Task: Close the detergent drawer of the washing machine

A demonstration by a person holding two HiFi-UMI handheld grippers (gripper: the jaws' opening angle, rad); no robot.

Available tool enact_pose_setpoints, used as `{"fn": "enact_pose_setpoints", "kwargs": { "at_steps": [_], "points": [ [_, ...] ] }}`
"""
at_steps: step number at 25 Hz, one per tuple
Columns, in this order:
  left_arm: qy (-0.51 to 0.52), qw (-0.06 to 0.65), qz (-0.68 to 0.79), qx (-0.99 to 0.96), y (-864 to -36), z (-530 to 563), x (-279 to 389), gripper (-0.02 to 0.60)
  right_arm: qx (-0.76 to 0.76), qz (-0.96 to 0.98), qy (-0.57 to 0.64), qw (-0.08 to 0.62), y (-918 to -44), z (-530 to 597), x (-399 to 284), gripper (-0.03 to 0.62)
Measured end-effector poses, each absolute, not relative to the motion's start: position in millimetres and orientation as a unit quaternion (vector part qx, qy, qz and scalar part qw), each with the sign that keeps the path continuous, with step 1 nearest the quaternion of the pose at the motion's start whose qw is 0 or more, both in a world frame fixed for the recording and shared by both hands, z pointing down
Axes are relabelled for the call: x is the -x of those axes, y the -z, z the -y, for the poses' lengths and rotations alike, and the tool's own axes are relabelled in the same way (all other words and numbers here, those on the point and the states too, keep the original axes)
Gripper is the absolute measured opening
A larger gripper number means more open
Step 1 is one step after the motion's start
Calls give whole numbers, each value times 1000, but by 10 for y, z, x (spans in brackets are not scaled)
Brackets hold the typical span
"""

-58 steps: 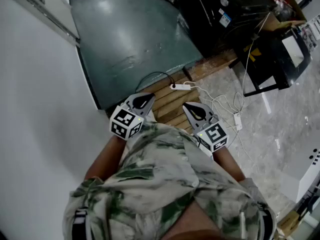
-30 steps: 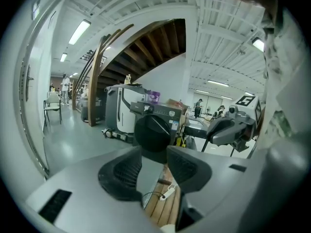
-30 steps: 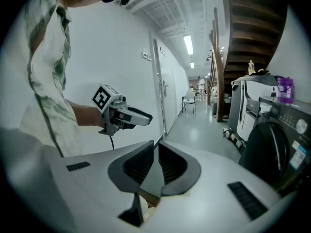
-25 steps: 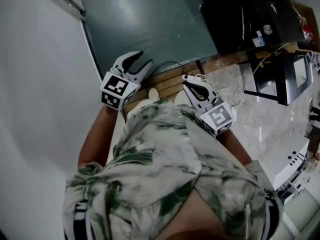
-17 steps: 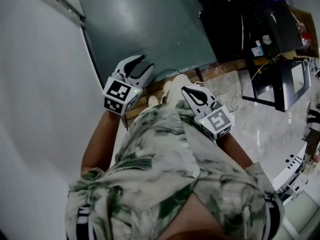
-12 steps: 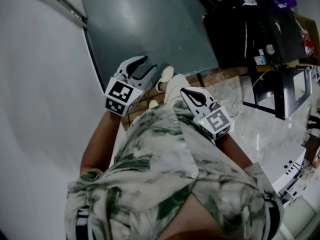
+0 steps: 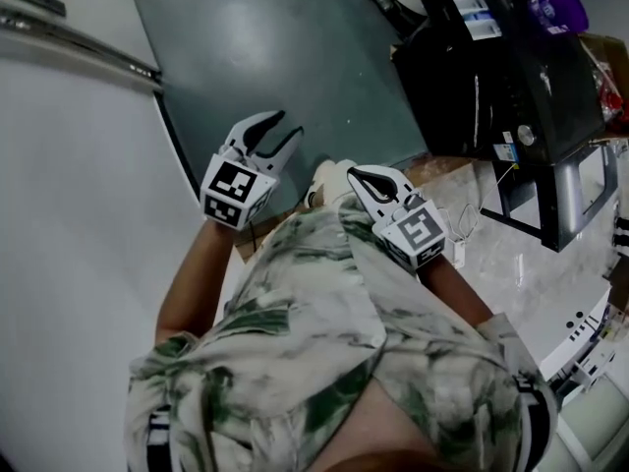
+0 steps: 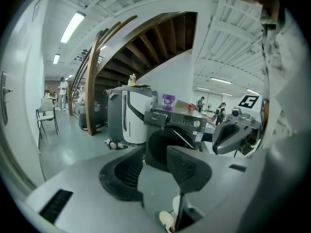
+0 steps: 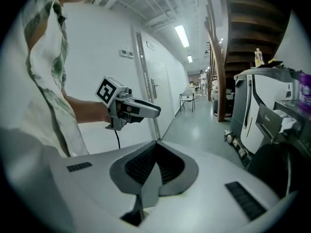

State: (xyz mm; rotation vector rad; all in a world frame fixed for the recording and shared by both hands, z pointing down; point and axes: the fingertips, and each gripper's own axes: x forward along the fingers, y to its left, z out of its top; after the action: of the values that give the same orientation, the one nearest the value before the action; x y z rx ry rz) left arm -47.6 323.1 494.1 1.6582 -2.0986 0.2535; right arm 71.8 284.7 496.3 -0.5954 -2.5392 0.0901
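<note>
While the left gripper [image 7: 287, 126] hangs spread and empty, the right gripper [image 7: 356, 173] sits pressed together

The shirt [image 7: 324, 342] is white with green blotches. The floor [image 7: 295, 67] at twelve o'clock is dull grey-green. The washing machine [image 7: 511, 67] at two o'clock is black, the cup [image 7: 556, 4] purple, and the wall [image 7: 79, 224] at nine o'clock white.

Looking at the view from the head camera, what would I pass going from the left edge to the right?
First the white wall, then the open left gripper, the shut right gripper, and the black washing machine.
</note>
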Motion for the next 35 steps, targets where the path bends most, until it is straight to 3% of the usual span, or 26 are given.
{"fn": "enact_pose_setpoints", "kwargs": {
  "at_steps": [12, 35],
  "points": [
    [-96, 202, 754, -618, -3765, -1973, 1263, 156, 149, 952, -77, 256, -3875, -1716, -76, 21],
    [-166, 162, 591, -772, -4418, 718, 1803, 156, -156, 946, -132, 251, -3882, 298, 414, 21]
  ]
}}
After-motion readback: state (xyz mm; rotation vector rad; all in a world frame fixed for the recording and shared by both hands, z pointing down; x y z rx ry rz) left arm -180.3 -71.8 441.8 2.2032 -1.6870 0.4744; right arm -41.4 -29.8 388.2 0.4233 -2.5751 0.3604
